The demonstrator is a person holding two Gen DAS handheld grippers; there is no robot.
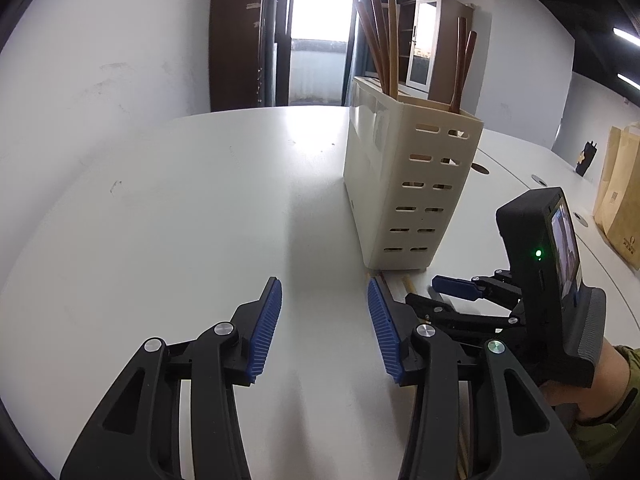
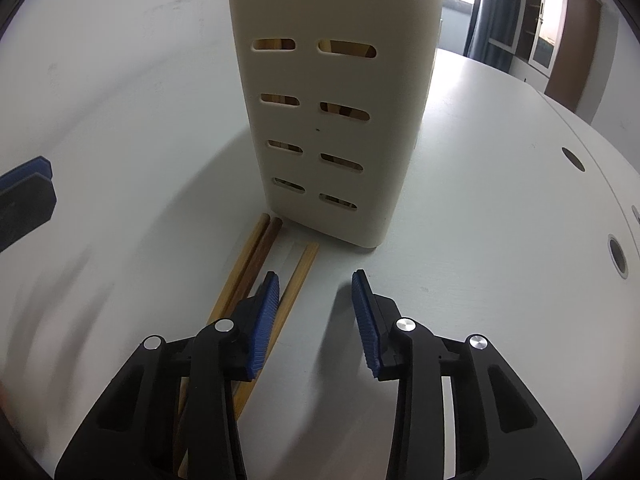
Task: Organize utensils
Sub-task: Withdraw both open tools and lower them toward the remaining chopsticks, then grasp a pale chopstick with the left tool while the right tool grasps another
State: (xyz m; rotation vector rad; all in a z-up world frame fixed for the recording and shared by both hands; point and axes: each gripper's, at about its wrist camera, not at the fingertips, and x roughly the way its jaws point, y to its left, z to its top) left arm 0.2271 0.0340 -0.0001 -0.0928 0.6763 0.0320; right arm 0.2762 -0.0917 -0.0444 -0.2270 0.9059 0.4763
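A cream slotted utensil holder (image 1: 408,184) stands on the white table with several brown chopsticks (image 1: 384,52) upright in it; it also shows in the right wrist view (image 2: 336,120). Three loose chopsticks (image 2: 256,264) lie flat on the table in front of the holder, running under my right gripper's left finger. My right gripper (image 2: 316,320) is open and empty, low over the table, with one chopstick (image 2: 298,280) just inside its left pad. My left gripper (image 1: 324,328) is open and empty to the left of the holder. The right gripper (image 1: 456,292) shows beside it.
The white table (image 1: 180,200) has round cable holes (image 2: 618,256) on the right. Brown paper bags (image 1: 620,200) stand at the far right. A white wall, a dark door and a cabinet are behind the table.
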